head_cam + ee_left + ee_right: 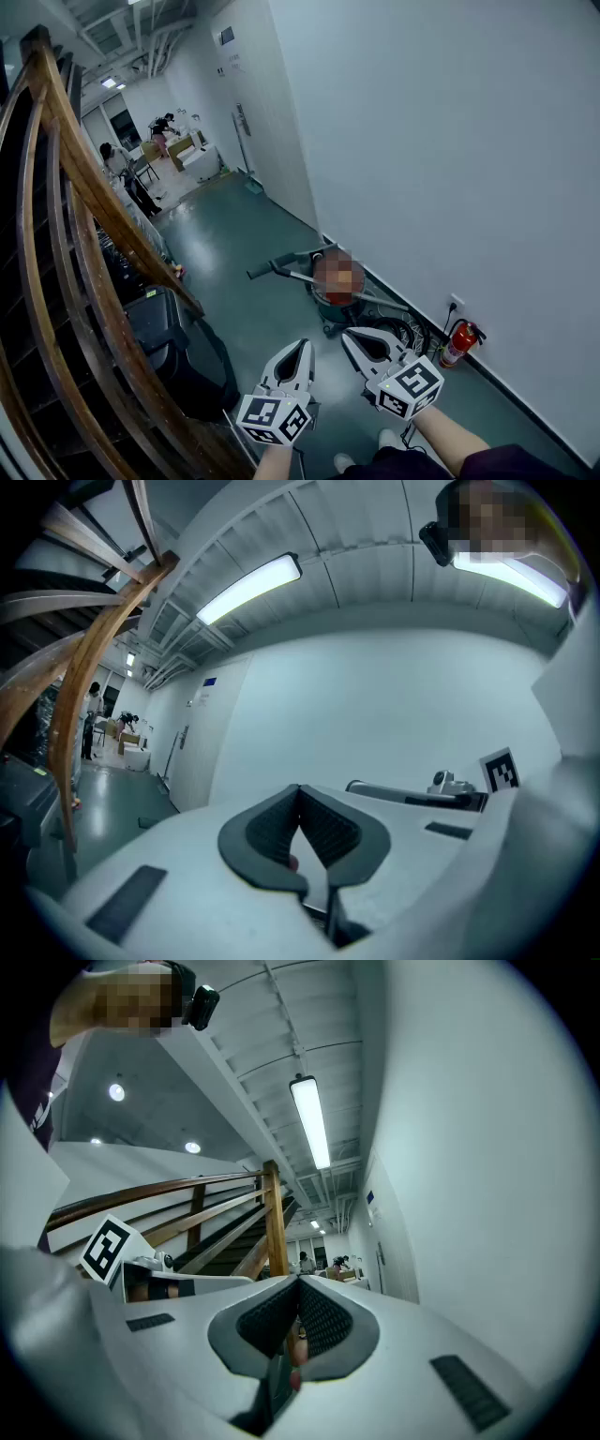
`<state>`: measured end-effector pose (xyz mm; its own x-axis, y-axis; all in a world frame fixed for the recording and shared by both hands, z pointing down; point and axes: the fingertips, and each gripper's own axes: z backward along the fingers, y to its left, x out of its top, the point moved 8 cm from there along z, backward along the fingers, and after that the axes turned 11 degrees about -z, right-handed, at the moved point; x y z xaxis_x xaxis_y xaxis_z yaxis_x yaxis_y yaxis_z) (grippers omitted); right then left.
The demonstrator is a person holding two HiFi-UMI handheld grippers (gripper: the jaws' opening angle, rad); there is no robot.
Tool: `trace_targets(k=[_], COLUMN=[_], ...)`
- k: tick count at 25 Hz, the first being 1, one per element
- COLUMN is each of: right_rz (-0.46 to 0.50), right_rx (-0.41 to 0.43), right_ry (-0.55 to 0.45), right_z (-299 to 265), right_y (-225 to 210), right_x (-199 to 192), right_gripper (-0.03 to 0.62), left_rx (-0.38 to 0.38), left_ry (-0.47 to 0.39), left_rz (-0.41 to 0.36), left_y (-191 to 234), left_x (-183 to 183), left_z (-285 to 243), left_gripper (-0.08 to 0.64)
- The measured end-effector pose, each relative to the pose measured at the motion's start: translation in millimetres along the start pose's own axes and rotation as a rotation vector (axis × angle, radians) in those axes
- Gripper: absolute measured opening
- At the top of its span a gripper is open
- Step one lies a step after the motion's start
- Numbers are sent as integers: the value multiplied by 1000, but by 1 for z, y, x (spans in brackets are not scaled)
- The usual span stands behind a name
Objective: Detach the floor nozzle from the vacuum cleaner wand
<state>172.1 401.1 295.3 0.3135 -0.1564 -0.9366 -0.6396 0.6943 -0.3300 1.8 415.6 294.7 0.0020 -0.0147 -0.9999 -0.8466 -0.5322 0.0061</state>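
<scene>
Though the left gripper (302,345) and right gripper (347,336) have jaws closed on nothing, the floor nozzle of the vacuum cleaner (330,319) cannot be made out.

- Left gripper (303,345): was held level, pointing forward; jaws closed together, pads meeting at the tips.
- Right gripper (348,336): was beside the left one but apart from it, tipped slightly upward; jaws closed together.
- Left forearm (275,462): bare, only its wrist end showed behind the gripper.
- Right forearm (452,437): bare, was angled inward toward its gripper.
</scene>
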Motion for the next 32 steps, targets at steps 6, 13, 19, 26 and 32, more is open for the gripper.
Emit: trace_targets(k=[6,13,19,26,32], right_rz=[-10,-32,-39,-60,-99], right_rx=[-4,25,43,66,91], right_ry=[1,1,18,58,81], right_z=[-4,-3,6,24,23], right_y=[-5,-14,-35,-72,-90], right_x=[0,-2,1,7,2], right_gripper=[17,17,17,17,17], left_rx=[2,3,18,46,75], left_ry=[7,19,33,57,89], left_rz=[10,13,17,22,3], left_y=[4,2,-11,-35,-45], left_x=[-4,-10,-13,-16,-21], left_z=[-3,-13,-28,-52,-56], left_gripper=[5,5,5,5,5])
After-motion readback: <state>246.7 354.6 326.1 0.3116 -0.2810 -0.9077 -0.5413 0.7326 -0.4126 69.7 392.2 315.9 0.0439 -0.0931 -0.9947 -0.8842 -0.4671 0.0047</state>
